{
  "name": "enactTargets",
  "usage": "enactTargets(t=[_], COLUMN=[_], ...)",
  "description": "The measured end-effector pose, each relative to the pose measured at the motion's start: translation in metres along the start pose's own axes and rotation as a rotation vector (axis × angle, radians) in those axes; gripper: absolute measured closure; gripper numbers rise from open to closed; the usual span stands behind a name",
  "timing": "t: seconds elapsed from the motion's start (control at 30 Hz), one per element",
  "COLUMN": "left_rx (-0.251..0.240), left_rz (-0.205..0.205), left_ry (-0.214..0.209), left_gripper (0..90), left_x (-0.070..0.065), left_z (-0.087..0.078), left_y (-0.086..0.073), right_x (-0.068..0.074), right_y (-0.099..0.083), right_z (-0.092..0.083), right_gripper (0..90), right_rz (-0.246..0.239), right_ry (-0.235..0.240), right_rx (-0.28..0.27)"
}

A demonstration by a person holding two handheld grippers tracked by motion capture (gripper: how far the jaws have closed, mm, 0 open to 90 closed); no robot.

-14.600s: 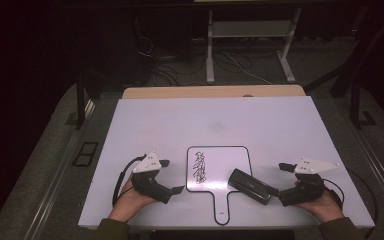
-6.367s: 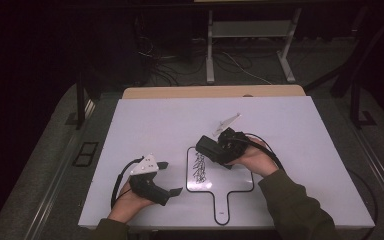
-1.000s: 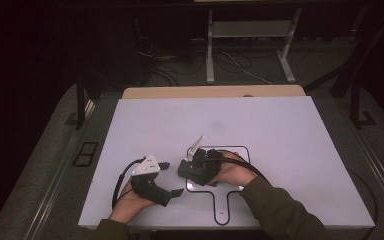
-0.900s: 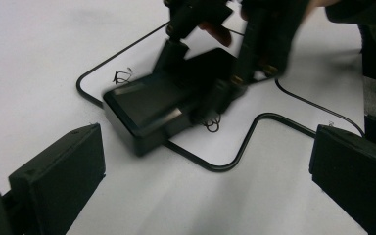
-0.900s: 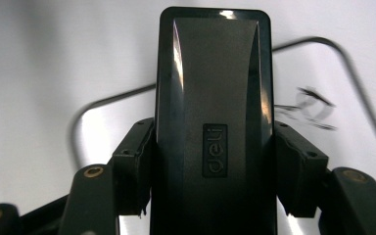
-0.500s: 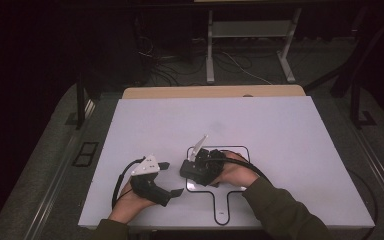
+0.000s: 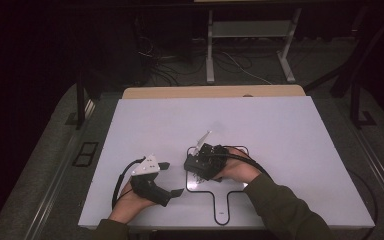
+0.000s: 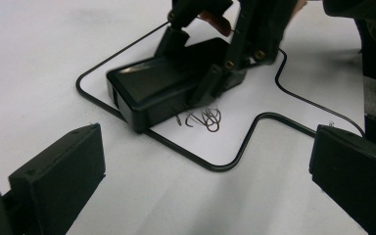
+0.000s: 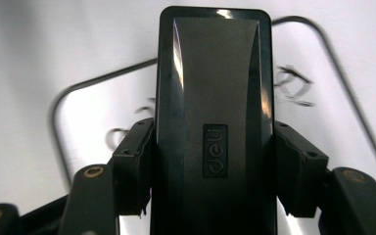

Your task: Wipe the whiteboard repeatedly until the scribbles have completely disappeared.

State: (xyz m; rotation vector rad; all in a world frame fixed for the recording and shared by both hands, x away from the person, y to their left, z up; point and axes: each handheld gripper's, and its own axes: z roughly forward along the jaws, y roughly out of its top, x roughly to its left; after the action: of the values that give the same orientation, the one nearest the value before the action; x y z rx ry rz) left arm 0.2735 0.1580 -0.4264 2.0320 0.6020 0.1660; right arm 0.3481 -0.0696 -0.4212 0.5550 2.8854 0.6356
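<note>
Eraser (image 9: 214, 122), black block, lies flat on our small whiteboard (image 7: 240, 186) over the scribbles (image 8: 204, 119), clamped between right gripper (image 7: 196, 164) pads. Board sits on the white table (image 7: 280, 125). Our left gripper (image 7: 167, 178) rests just beside the board, jaws wide apart, nothing between them.

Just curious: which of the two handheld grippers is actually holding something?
The right gripper: its jaws clamp the black rectangular eraser block over the white board. The left gripper is open, empty.
</note>
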Motion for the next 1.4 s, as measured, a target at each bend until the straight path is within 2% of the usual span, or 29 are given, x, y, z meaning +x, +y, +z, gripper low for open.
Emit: enactTargets(t=[0.27,0.3,0.37,0.43,0.57,0.67,0.73,0.9,0.97,1.0,1.1,1.17,1.27,1.4], left_rx=[-0.002,-0.001,-0.003,-0.002,0.003,-0.001,-0.006,-0.007,-0.005,-0.004,0.0,-0.006,-0.002,-0.009], left_rz=[0.004,0.006,-0.002,0.003,0.004,-0.001,-0.01,-0.001,0.004,0.001,0.003,-0.004,-0.004,-0.008], left_ry=[0.0,0.0,0.001,0.001,0.001,0.0,0.002,0.001,0.0,0.0,0.003,0.002,0.0,0.003], left_gripper=[0.0,0.0,0.0,0.0,0.0,0.0,0.0,0.0,0.0,0.0,0.0,0.0,0.0,0.0], left_x=[-0.001,0.0,-0.001,-0.001,0.0,0.0,-0.001,-0.001,-0.001,-0.001,0.0,0.0,0.0,-0.001], left_z=[0.001,0.0,0.0,0.0,0.0,0.0,0.0,0.001,0.001,0.001,0.0,0.0,0.0,0.001], left_y=[0.0,0.0,0.0,0.0,0.0,0.0,0.0,0.0,0.001,0.0,0.0,0.0,0.0,0.0], right_x=[0.028,0.029,0.024,0.016,0.002,0.006,0.013,0.03,0.026,0.024,0.012,0.007,0.011,0.026], right_y=[0.004,0.004,0.004,0.004,0.004,0.005,0.005,0.008,0.008,0.008,0.009,0.01,0.01,0.011], right_z=[0.0,0.0,0.0,0.001,0.002,0.002,0.002,0.001,0.002,0.002,0.003,0.004,0.004,0.003], right_gripper=[38.5,38.5,38.5,38.5,38.5,38.5,38.4,38.5,38.5,38.5,38.4,38.5,38.5,38.5], right_rz=[-0.076,-0.069,-0.07,-0.035,-0.009,-0.014,-0.04,-0.082,-0.079,-0.052,-0.022,-0.02,-0.022,-0.072], right_ry=[0.048,0.054,0.042,0.034,0.001,0.002,0.019,0.048,0.044,0.037,0.012,0.001,0.002,0.033], right_rx=[-0.001,-0.002,-0.003,-0.006,0.002,0.006,0.005,0.005,0.005,0.0,0.003,0.007,0.012,0.01])
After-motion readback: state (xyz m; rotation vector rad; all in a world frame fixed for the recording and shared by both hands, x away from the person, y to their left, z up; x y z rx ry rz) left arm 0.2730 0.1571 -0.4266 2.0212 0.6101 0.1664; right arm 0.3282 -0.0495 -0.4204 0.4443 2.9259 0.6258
